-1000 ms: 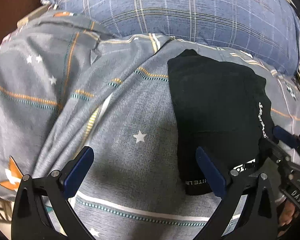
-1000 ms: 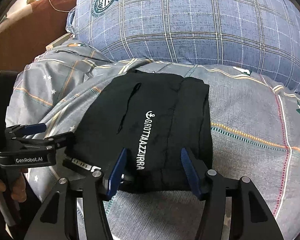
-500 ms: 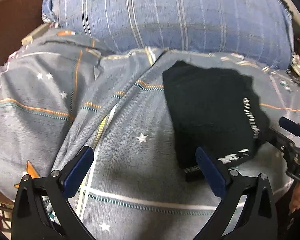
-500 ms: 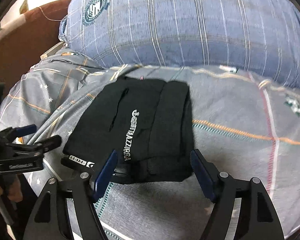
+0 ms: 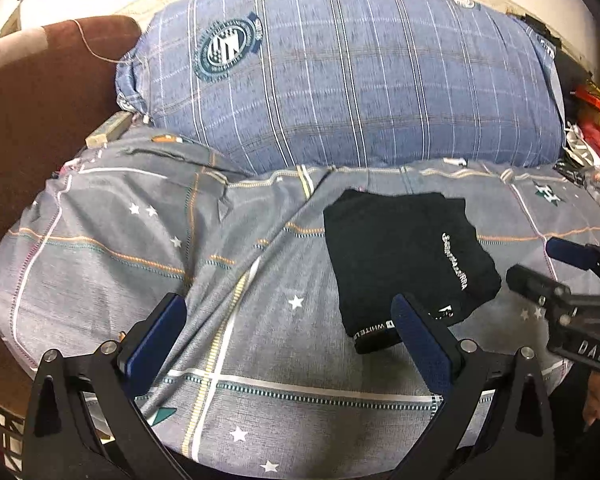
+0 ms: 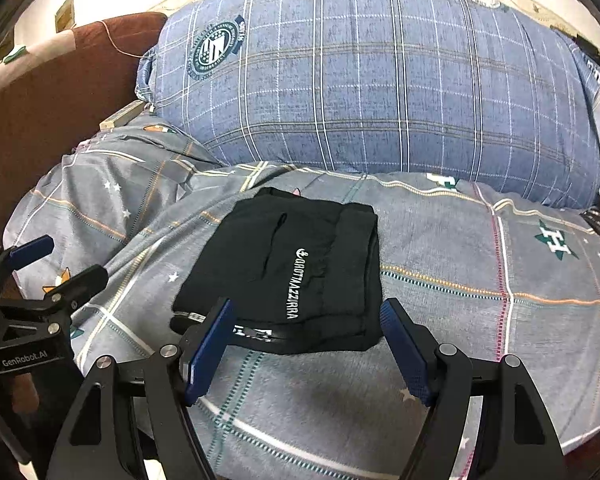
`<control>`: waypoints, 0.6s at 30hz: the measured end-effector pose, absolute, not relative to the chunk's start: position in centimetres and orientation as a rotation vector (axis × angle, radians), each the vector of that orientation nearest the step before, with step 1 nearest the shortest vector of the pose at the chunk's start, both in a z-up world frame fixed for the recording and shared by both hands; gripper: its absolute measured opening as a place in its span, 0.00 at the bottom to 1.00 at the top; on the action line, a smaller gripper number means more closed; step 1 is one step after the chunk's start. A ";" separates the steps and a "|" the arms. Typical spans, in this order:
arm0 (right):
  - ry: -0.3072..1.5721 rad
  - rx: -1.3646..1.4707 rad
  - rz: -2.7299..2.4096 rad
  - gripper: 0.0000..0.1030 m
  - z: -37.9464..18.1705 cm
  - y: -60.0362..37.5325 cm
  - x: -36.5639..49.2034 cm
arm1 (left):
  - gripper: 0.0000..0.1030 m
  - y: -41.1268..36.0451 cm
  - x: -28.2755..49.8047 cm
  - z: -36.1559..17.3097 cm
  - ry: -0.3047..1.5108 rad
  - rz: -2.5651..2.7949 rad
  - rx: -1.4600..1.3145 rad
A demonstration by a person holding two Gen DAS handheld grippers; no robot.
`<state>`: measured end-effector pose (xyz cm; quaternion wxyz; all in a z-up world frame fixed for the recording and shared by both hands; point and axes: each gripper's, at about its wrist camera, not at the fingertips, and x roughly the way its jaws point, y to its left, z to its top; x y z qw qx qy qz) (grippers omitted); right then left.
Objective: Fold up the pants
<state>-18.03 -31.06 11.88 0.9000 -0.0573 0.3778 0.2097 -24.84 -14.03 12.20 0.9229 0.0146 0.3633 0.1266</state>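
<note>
Black pants [image 5: 404,256] [image 6: 296,268] with white lettering lie folded into a compact rectangle on the grey star-patterned bedspread [image 5: 180,264] [image 6: 480,280]. My left gripper [image 5: 292,340] is open, hovering above the bedspread to the left of the pants, nothing between its fingers. My right gripper [image 6: 306,344] is open too, raised just above the pants' near edge with no cloth in its jaws. Each gripper shows in the other's view: the right one [image 5: 548,264] at the right edge, the left one [image 6: 56,260] at the left edge.
A large blue plaid pillow [image 5: 340,80] [image 6: 380,80] lies across the back of the bed. A brown headboard or sofa arm [image 5: 40,100] stands at the left. Red packaging and clutter [image 5: 596,128] sit at the far right. A hand [image 5: 596,396] holds the right gripper.
Both grippers rose and pulled back from the pants. The right gripper's jaws widened and let go of the pants' near edge. The folded pants stay in place.
</note>
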 end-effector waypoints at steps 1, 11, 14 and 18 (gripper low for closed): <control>0.777 -0.128 0.428 0.74 12.1 -30.9 -18.3 | 1.00 -14.0 -25.0 12.3 0.739 0.262 0.030; 0.714 -0.194 0.386 0.75 13.7 -29.4 -20.6 | 1.00 -14.0 -26.3 13.2 0.696 0.278 0.028; 0.701 -0.196 0.378 0.75 14.0 -29.5 -20.8 | 1.00 -13.9 -26.2 13.2 0.697 0.289 0.020; 0.693 -0.178 0.370 0.75 14.2 -29.8 -20.8 | 1.00 -14.0 -26.1 12.8 0.711 0.297 0.019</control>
